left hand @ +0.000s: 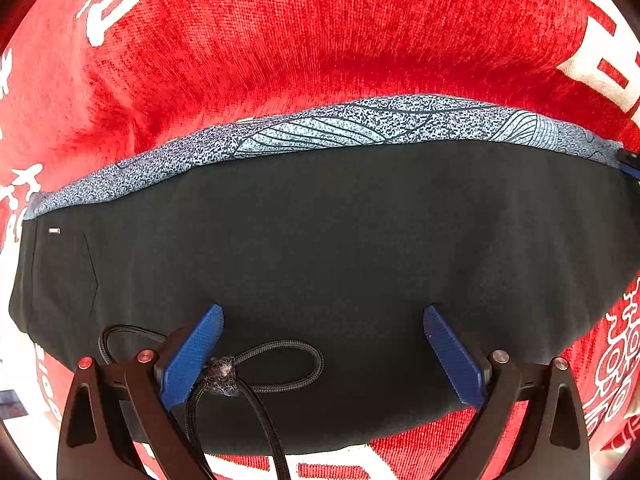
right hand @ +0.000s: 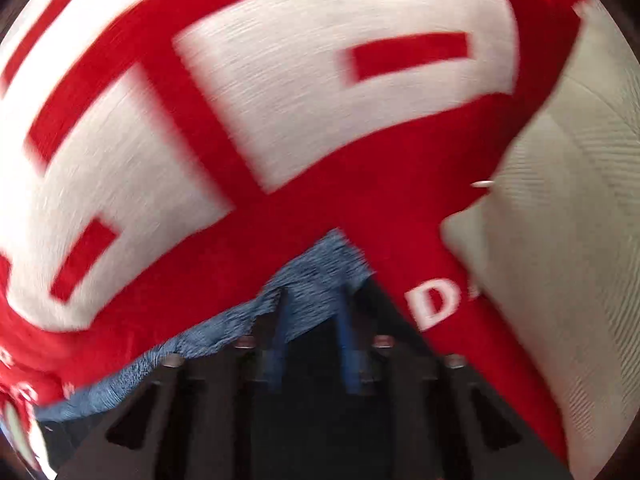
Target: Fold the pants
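A red blanket with large white printed characters is spread across nearly the whole background. In the right wrist view, a pale ribbed cloth is seen just beside the blanket's right edge. Even, bright light is cast over both.

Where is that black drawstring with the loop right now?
In the left wrist view, the black drawstring lies looped on the black pants, low and left of centre, right beside the left gripper's left blue finger.
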`<action>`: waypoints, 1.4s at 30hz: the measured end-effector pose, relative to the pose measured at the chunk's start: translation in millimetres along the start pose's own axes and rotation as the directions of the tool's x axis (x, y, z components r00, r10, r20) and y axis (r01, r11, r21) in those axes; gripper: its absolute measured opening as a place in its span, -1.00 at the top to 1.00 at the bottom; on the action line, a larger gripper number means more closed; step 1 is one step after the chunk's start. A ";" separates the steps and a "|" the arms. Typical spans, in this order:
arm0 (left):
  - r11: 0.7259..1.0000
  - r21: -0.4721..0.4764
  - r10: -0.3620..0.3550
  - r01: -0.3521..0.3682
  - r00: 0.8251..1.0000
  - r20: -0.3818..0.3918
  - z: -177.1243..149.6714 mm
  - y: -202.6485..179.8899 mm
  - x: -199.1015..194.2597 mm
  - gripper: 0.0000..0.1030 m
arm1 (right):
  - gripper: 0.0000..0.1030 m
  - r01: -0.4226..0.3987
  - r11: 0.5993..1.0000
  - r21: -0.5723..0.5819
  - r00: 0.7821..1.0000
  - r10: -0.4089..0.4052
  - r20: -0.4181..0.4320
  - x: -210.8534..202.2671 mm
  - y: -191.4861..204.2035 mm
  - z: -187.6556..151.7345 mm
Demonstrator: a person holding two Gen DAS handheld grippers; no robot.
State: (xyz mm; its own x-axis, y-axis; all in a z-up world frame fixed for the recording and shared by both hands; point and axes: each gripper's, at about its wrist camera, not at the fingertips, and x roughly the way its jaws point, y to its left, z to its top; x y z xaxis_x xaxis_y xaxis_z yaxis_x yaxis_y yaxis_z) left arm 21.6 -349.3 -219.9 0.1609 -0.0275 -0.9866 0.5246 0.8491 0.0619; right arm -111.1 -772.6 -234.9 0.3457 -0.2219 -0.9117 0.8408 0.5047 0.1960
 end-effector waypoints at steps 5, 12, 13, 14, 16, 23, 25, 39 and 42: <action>1.000 0.019 0.012 -0.012 1.000 -0.014 17.4 -14.6 8.7 -0.97 | 0.61 -0.015 0.999 0.037 1.000 0.015 0.021 -46.8 -20.1 -13.9; 0.999 0.033 0.021 -0.021 1.000 0.002 18.6 -32.4 -1.6 -1.00 | 0.39 -0.030 1.000 0.002 0.999 0.030 -0.016 -39.7 -42.8 -66.1; 0.999 0.034 0.019 -0.019 1.000 0.002 19.2 -31.4 0.0 -1.00 | 0.36 -0.021 1.000 0.002 1.000 0.021 -0.016 -42.9 -42.3 -68.2; 0.999 0.035 0.017 -0.017 1.000 0.001 18.4 -32.0 2.2 -1.00 | 0.24 -0.030 0.999 0.021 0.999 0.031 -0.019 -48.4 -42.4 -70.9; 0.999 0.035 0.017 -0.017 1.000 -0.004 20.5 -30.5 6.3 -1.00 | 0.14 -0.079 0.994 0.081 0.996 0.082 -0.038 -59.0 -42.5 -77.4; 0.997 0.053 0.065 -0.064 0.998 -0.020 24.9 -40.5 0.2 -1.00 | 0.00 -0.249 0.936 0.247 0.955 0.281 -0.100 -88.3 -45.7 -137.1; 0.997 0.055 0.059 -0.058 0.998 -0.030 26.8 -44.4 -2.9 -1.00 | 0.00 -0.281 0.908 0.310 0.939 0.327 -0.107 -86.5 -53.6 -154.2; 0.995 0.089 -0.047 0.048 0.999 -0.006 49.2 -127.6 -27.4 -1.00 | 0.00 -0.410 0.793 0.450 0.878 0.476 -0.040 -65.8 -80.2 -143.5; 0.995 0.097 -0.038 0.038 0.999 -0.005 50.9 -137.7 -25.5 -1.00 | 0.00 -0.410 0.789 0.457 0.876 0.480 -0.043 -63.7 -86.6 -144.4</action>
State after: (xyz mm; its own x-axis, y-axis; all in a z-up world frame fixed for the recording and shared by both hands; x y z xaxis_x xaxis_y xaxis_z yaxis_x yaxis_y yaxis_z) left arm -12.1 -492.4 -195.7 0.1369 -0.0567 -0.9890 0.6091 0.7921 0.0389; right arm -266.1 -681.7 -246.0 0.6890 0.0835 -0.7200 0.7120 0.1081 0.6939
